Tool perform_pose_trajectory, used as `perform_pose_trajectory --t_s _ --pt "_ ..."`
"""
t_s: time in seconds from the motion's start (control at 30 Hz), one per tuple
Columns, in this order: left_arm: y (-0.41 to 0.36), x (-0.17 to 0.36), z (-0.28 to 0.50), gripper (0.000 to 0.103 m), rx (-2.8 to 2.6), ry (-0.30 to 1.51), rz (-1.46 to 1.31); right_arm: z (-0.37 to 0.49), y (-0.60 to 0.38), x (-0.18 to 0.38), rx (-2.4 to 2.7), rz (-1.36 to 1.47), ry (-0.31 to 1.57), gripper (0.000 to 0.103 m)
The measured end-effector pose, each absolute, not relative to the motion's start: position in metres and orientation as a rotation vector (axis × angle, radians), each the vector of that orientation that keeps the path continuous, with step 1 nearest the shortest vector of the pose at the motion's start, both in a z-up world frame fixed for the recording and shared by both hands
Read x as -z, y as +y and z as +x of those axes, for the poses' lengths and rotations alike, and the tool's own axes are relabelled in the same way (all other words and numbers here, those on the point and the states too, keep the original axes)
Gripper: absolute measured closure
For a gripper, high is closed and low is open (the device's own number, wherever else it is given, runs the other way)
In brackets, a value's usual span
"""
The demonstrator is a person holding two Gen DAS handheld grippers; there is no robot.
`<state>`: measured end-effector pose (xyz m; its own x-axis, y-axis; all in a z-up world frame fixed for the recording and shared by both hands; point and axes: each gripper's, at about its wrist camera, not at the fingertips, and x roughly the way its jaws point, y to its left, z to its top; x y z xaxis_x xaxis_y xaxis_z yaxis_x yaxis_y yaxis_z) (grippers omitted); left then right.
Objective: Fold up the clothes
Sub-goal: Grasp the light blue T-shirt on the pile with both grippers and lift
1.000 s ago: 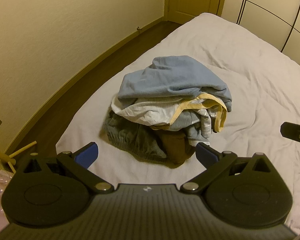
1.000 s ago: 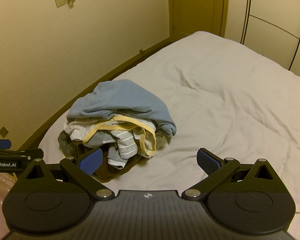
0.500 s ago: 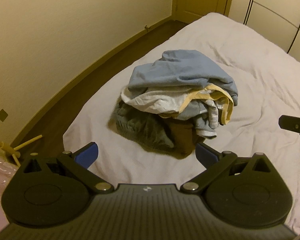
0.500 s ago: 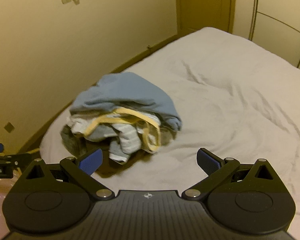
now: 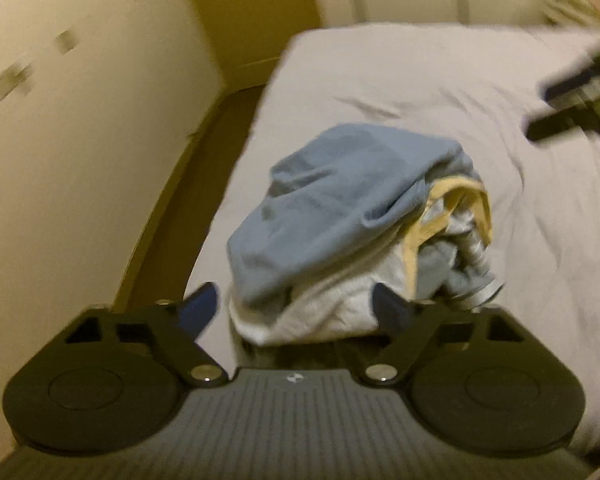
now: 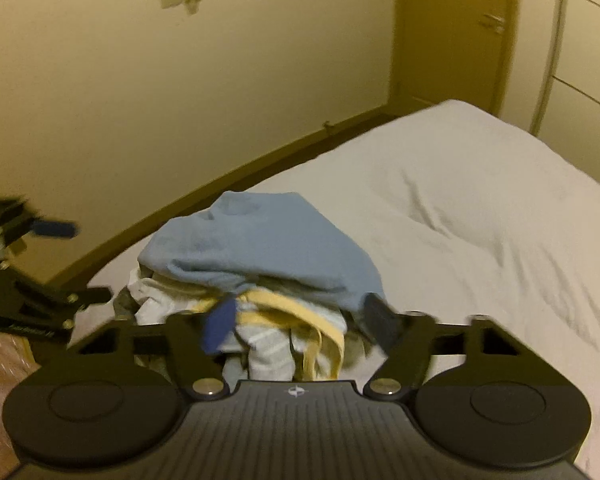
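Both tools, left tool [image 5: 294, 306] and right tool [image 6: 296, 322], hang spread, apparently just above the clothes pile [image 5: 352, 236].

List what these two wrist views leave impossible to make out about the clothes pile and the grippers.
- Pile's lower layers: left wrist view, hidden behind the left gripper.
- Garment types: both views, bunched under the blue garment.
- Right gripper: motion-blurred in the left wrist view.
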<state>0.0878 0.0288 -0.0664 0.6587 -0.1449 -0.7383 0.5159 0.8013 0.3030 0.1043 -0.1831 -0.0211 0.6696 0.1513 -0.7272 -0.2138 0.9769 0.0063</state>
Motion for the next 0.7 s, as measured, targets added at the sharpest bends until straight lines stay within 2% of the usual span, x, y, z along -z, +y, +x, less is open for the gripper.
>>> perform_pose_trajectory --t_s 0.17,0.3,0.37,0.4,0.43,0.47,0.5,0.53,0.6,0.7 --pt "0.026 0.099 0.126 0.035 0.538 0.731 0.703 0.143 -0.163 0.047 -0.23 -0.23 0.834 0.044" --pt "0.024 0.125 0.145 0.053 0.659 0.741 0.825 0.169 -0.147 0.071 -0.278 -0.373 0.875 0.046" --pt "0.024 0.131 0.15 0.058 0.705 0.739 0.843 0.177 -0.139 0.079 -0.305 -0.441 0.894 0.047" --pt "0.025 0.131 0.152 0.067 0.722 0.739 0.842 0.181 -0.137 0.083 -0.315 -0.466 0.898 0.048" --pt "0.026 0.13 0.155 0.077 0.732 0.744 0.829 0.184 -0.136 0.085 -0.322 -0.477 0.903 0.057" --pt "0.027 0.127 0.157 0.082 0.737 0.751 0.805 0.188 -0.135 0.086 -0.33 -0.474 0.914 0.076" --pt "0.029 0.124 0.159 0.091 0.74 0.757 0.776 0.191 -0.135 0.086 -0.334 -0.461 0.925 0.086" --pt "0.031 0.12 0.16 0.097 0.739 0.758 0.751 0.193 -0.134 0.085 -0.334 -0.447 0.929 0.103" --pt "0.037 0.108 0.162 0.102 0.728 0.752 0.693 0.192 -0.133 0.078 -0.311 -0.425 0.906 0.103" --pt "0.044 0.081 0.172 0.102 0.713 0.717 0.616 0.186 -0.142 0.05 -0.243 -0.354 0.835 0.103"
